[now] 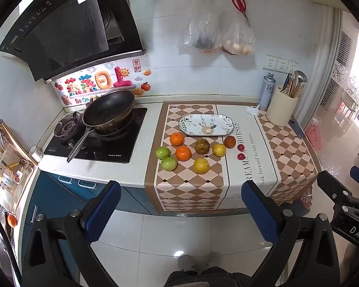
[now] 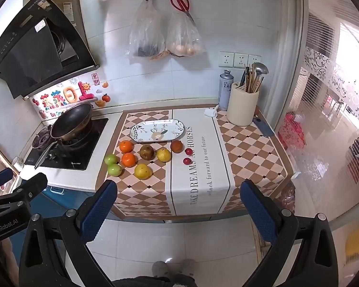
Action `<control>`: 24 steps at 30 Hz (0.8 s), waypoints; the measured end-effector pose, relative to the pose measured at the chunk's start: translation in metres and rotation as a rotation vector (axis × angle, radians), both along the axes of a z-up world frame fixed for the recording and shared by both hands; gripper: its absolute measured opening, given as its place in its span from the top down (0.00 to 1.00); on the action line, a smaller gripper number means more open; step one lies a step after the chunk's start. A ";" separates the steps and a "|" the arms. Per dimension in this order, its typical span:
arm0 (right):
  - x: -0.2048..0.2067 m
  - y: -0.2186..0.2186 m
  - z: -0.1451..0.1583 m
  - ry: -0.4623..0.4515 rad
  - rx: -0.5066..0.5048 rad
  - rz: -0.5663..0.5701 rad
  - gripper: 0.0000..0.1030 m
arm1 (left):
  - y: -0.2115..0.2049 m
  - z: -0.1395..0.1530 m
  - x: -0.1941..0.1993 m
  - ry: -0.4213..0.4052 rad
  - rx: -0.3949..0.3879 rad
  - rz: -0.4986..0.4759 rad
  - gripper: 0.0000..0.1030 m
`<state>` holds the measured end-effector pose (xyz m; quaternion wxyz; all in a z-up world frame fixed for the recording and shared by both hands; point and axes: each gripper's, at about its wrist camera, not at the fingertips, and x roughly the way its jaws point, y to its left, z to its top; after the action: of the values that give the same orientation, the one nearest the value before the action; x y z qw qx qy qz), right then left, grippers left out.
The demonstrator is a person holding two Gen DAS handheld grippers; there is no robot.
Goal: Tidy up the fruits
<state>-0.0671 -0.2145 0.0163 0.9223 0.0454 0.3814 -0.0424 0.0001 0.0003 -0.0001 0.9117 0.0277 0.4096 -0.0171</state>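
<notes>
**Fruits beside empty plate**

Left gripper [image 1: 180, 211] and right gripper [image 2: 179, 211]: both wide apart, holding nothing, well short of the counter. Fruits [image 1: 183, 153] scattered on checkered cloth [image 1: 189, 186], just in front of oval plate [image 1: 207, 124].

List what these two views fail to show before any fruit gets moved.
- Left bag: dark contents blurred by plastic, both views.
- Brownish fruit: kind too small to tell.
- Plate: pattern details too small.
- Right tongs in left view: cut off by the right edge.
- Left tongs in right view: cut off by the left edge.
- Person: only feet at the bottom edge, behind the tongs.
</notes>
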 end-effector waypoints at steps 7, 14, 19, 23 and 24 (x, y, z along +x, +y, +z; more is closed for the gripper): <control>-0.001 -0.001 0.001 0.005 0.001 0.002 0.00 | 0.000 0.000 0.000 0.001 0.008 0.001 0.00; 0.000 -0.001 0.001 0.009 0.003 0.000 0.00 | -0.001 0.001 0.000 -0.002 0.004 -0.003 0.00; -0.002 0.000 0.004 0.009 0.003 0.002 0.00 | 0.001 0.000 0.000 0.001 -0.001 -0.003 0.00; -0.001 0.001 0.003 0.007 0.002 0.000 0.00 | 0.001 0.000 0.000 0.001 -0.002 -0.002 0.00; -0.001 0.001 0.004 0.006 0.001 0.000 0.00 | 0.001 0.000 0.000 0.000 -0.001 -0.003 0.00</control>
<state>-0.0684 -0.2131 0.0199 0.9212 0.0458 0.3840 -0.0423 0.0003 0.0009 -0.0001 0.9116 0.0276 0.4097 -0.0187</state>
